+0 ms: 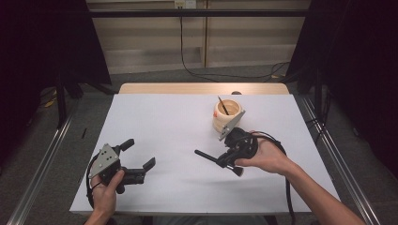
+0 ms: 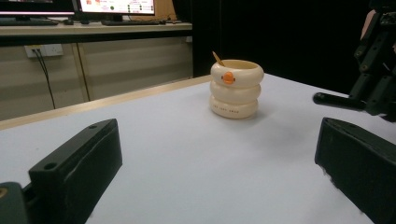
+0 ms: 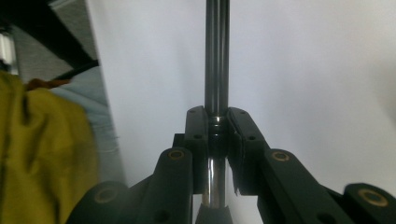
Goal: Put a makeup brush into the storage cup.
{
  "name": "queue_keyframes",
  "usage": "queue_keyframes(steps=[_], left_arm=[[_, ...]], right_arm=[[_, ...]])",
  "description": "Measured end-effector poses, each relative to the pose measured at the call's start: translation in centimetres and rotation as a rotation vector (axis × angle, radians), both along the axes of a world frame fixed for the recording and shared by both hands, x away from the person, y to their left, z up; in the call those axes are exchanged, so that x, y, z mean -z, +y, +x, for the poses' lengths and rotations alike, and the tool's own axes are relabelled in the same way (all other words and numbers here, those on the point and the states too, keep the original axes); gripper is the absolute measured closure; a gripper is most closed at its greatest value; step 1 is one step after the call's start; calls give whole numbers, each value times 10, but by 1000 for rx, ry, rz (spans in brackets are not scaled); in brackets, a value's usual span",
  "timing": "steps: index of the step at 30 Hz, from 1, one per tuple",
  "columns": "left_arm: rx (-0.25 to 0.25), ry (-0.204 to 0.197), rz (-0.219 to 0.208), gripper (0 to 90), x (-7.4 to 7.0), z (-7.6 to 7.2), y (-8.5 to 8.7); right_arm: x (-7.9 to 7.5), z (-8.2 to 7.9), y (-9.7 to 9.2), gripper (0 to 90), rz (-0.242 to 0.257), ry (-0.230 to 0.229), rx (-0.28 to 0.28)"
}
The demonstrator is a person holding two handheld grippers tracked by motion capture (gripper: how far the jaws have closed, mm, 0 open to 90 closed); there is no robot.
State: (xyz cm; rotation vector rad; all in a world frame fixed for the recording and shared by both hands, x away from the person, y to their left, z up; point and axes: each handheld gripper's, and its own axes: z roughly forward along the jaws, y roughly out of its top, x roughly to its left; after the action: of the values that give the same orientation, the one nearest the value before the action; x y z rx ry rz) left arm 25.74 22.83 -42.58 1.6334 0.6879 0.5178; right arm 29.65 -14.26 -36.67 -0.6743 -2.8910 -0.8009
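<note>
A cream cup (image 1: 226,115) shaped like stacked rings, with an orange beak on its side (image 2: 235,88), stands on the white table right of centre. A thin stick leans inside it. My right gripper (image 1: 223,161) lies sideways just in front of the cup, shut on a dark slender rod (image 1: 205,155) that points left, low over the table. In the right gripper view the pads (image 3: 196,126) clamp the shiny rod (image 3: 217,56) around its middle. My left gripper (image 1: 140,152) rests at the front left, its jaws open with nothing between them and aimed toward the cup (image 2: 217,154).
The white table sheet (image 1: 169,122) has a wooden strip (image 1: 187,88) along its far edge. Metal rails (image 1: 42,164) run along both sides on the floor. A cable (image 1: 286,187) trails from the right gripper past the person's forearm. The other hand's gripper (image 2: 376,70) shows at the right of the left gripper view.
</note>
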Motion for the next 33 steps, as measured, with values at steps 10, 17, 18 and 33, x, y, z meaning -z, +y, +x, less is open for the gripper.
queue_keyframes(steps=[10,17,18,33], left_arm=[[-3,6,-9,6,-1,1,0],[-3,-23,-41,4,-15,-4,3],[0,-28,-38,3,-16,-4,3],[47,-40,-102,3,-37,-7,0]], right_arm=[[10,5,-1,790,0,8,9],[15,7,0,790,6,8,5],[15,7,0,790,3,9,6],[20,5,-3,790,-14,21,0]])
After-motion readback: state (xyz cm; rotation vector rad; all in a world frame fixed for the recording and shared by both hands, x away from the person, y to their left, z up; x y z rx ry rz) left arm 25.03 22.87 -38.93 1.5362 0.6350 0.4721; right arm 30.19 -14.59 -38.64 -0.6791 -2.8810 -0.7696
